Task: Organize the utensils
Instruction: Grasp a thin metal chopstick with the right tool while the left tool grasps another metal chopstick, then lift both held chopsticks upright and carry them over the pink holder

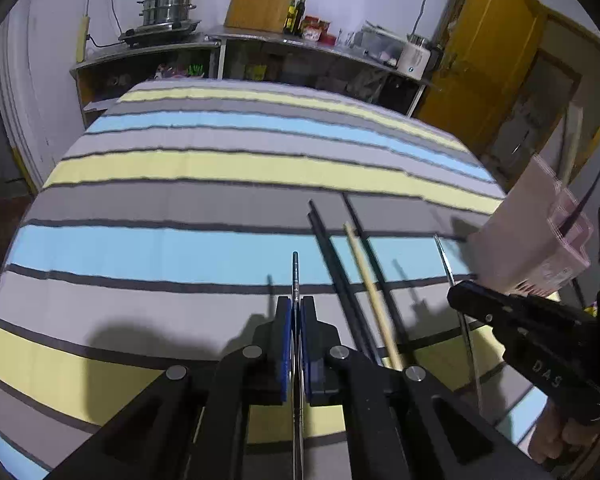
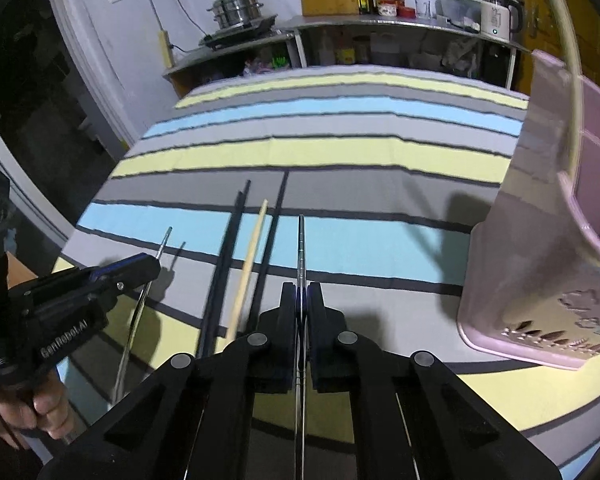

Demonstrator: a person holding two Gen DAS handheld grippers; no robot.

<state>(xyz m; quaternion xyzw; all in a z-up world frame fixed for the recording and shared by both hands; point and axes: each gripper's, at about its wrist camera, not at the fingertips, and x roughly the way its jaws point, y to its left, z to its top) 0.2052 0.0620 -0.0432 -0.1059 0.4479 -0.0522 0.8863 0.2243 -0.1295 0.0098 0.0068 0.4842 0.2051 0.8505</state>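
Chopsticks, metal: my left hand-held gripper (image 1: 296, 312) pinches one (image 1: 295, 276), my right hand-held gripper (image 2: 301, 300) another (image 2: 301, 248), pink holder (image 2: 540, 280) at right

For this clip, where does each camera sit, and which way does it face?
Left wrist: on left gripper, facing down-forward over the striped cloth; shows right gripper and hand.
Right wrist: on the right gripper, same heading, beside the pink holder; shows the left gripper, hand.
Shared: chopsticks, shelf.

Black chopsticks (image 2: 220, 280) and a wooden chopstick (image 2: 250, 264) are lying between both grippers; the pink holder (image 2: 540, 260) is blocking the right; striped cloth (image 1: 180, 184) beyond is lying open.
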